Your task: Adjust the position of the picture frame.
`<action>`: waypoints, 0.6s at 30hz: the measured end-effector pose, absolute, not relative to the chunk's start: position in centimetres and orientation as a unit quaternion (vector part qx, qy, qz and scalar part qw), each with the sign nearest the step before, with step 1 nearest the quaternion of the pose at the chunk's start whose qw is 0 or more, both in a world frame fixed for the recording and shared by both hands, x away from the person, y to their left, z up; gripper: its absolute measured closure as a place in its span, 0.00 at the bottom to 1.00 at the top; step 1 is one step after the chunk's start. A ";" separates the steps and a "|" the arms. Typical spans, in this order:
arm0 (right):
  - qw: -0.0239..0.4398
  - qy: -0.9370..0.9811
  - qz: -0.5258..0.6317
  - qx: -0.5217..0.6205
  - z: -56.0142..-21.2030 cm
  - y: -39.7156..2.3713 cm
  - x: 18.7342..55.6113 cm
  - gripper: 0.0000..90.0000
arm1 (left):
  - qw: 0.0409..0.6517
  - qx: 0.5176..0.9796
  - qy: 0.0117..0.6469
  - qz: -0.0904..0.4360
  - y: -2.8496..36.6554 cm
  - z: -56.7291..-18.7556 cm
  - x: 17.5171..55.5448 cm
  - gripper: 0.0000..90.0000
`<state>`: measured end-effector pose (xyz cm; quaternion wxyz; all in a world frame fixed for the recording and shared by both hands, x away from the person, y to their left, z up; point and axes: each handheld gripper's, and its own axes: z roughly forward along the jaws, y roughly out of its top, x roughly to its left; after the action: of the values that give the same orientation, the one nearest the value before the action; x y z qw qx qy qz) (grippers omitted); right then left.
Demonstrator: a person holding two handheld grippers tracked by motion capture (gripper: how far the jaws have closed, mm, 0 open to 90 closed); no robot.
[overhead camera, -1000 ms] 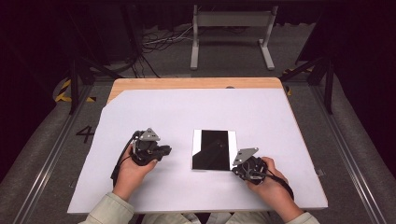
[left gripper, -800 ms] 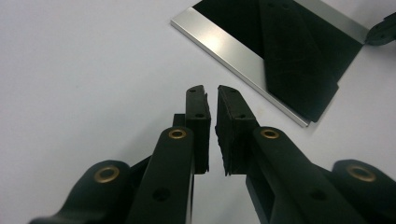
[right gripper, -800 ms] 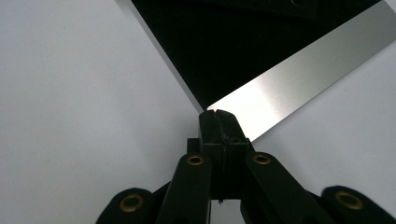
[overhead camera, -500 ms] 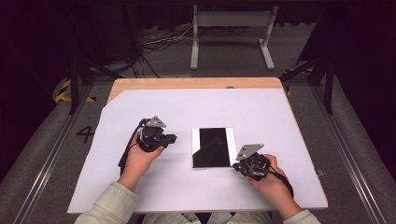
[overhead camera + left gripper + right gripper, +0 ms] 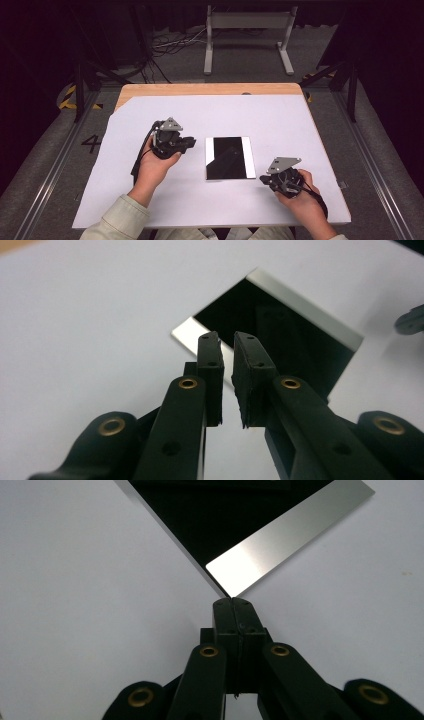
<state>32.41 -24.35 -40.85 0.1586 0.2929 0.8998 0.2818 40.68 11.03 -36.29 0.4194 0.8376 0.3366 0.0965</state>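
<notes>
Left hand-held gripper point(image 5: 227, 347), narrowly parted, empty, above tablet point(image 5: 280, 335) corner

High view overhead facing forward, claw views close, sharing tablet point(image 5: 230, 158)

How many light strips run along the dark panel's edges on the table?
2. One light strip runs down the side of the dark panel nearest the left gripper; the other light strip runs down the side nearest the right gripper.
</notes>
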 end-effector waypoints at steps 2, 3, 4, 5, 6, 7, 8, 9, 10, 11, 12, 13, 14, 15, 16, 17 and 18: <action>0.159 0.899 0.282 0.295 -40.8 -24.5 32.3 1.00 | 0.421 0.839 0.328 0.105 10.5 -35.0 41.3 0.91; 0.162 0.897 0.285 0.296 -40.6 -24.8 32.3 1.00 | 0.423 0.839 0.326 0.105 10.2 -34.7 41.8 0.91; 0.162 0.897 0.285 0.297 -40.6 -25.0 32.3 1.00 | 0.420 0.842 0.322 0.106 9.9 -34.6 42.4 0.91; 0.162 0.896 0.287 0.297 -40.5 -25.2 32.3 1.00 | 0.422 0.841 0.322 0.104 9.7 -34.7 42.9 0.91; 0.161 0.896 0.288 0.299 -40.5 -25.3 32.3 1.00 | 0.421 0.843 0.318 0.101 9.5 -34.7 43.3 0.91; 0.161 0.896 0.288 0.298 -40.5 -25.4 32.3 1.00 | 0.419 0.846 0.315 0.101 9.3 -34.8 43.8 0.91; 0.160 0.895 0.289 0.300 -40.6 -25.6 32.3 1.00 | 0.412 0.849 0.313 0.105 9.1 -34.9 44.4 0.91; 0.159 0.894 0.290 0.301 -40.6 -25.7 32.4 1.00 | 0.413 0.850 0.310 0.105 8.9 -35.1 44.9 0.91; 0.157 0.894 0.291 0.303 -40.7 -25.8 32.4 1.00 | 0.415 0.850 0.310 0.101 8.7 -35.2 45.2 0.92; 0.157 0.894 0.291 0.303 -40.7 -25.8 32.4 1.00 | 0.415 0.850 0.310 0.101 8.7 -35.2 45.2 0.92; 0.157 0.893 0.291 0.305 -40.7 -26.0 32.3 1.00 | 0.407 0.855 0.303 0.101 8.3 -35.5 46.2 0.92; 0.157 0.893 0.291 0.305 -40.7 -26.1 32.3 1.00 | 0.408 0.856 0.302 0.099 8.1 -35.6 46.5 0.92; 0.156 0.893 0.291 0.306 -40.8 -26.1 32.2 1.00 | 0.409 0.857 0.297 0.099 7.8 -35.8 46.9 0.92; 0.157 0.892 0.291 0.309 -40.8 -26.3 32.1 1.00 | 0.409 0.857 0.297 0.096 7.6 -35.9 47.1 0.92; 0.157 0.891 0.290 0.310 -40.8 -26.4 32.0 1.00 | 0.404 0.861 0.292 0.094 7.3 -36.2 47.5 0.92; 0.158 0.891 0.290 0.312 -40.8 -26.5 31.8 1.00 | 0.404 0.861 0.293 0.094 7.1 -36.4 47.7 0.92; 0.157 0.890 0.290 0.316 -40.8 -26.6 31.7 1.00 | 0.403 0.862 0.292 0.092 6.8 -36.6 48.0 0.92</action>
<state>31.69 -26.64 -40.82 0.1573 0.3156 0.8897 0.2900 47.96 6.81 -36.59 0.4032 0.8623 0.2924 0.0920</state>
